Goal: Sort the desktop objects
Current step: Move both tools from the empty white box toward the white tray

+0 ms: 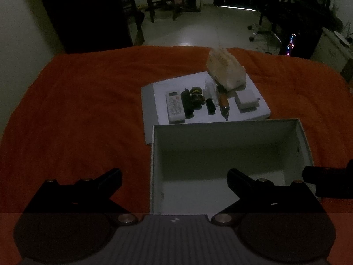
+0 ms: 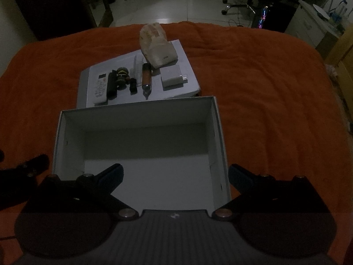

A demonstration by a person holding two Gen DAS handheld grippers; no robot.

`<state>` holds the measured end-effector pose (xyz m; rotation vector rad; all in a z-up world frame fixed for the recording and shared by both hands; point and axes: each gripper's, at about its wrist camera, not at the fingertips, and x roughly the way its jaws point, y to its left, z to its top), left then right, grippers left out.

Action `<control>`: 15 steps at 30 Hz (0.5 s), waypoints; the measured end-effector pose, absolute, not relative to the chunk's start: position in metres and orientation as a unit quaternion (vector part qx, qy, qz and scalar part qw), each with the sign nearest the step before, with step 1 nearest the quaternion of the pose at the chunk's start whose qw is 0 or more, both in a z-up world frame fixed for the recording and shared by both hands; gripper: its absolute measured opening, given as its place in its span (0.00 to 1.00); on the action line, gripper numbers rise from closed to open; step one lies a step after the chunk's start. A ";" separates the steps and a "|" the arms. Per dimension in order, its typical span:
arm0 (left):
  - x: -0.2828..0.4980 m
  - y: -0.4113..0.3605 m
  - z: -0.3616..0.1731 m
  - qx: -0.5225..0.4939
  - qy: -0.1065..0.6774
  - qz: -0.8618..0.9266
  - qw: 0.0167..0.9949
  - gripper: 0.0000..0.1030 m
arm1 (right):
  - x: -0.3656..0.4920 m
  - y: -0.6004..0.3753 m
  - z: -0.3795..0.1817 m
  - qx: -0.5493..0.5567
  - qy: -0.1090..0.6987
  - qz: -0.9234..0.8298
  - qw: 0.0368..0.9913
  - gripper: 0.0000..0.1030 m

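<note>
A: Which step is in hand?

B: The very start, I judge; the white box (image 2: 141,150) nearest the grippers holds nothing, and every object lies beyond it on the flat white lid (image 2: 187,81), on the orange cloth (image 2: 264,88).

A: And the grippers?

B: Both hover low at the box's near edge, pointing forward; the left gripper (image 1: 174,181) has its fingers spread wide with nothing between them, straddling the box's left wall; the right gripper (image 2: 175,175) is likewise agape and empty, straddling the right wall.

A: What does the next move call for?

B: Reaching over the box to the row behind it: the white remote (image 2: 99,87), a black bar (image 2: 111,82), a small figurine (image 2: 122,75), the brown-handled tool (image 2: 146,77), the grey charger (image 2: 171,77); farthest, a crumpled bag (image 2: 156,46); the near items are closely packed, so a narrow, careful pinch seems needed.
</note>
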<state>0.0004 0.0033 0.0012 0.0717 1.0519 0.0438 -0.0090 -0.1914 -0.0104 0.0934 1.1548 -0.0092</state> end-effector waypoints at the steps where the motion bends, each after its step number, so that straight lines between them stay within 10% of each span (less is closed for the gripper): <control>1: 0.001 0.006 0.002 0.033 0.501 0.018 0.865 1.00 | -0.008 -0.192 -0.010 0.044 0.546 -0.004 0.837 1.00; 15: -0.002 -0.002 0.006 0.058 0.483 0.009 0.874 1.00 | -0.010 -0.189 -0.016 0.043 0.544 0.001 0.838 1.00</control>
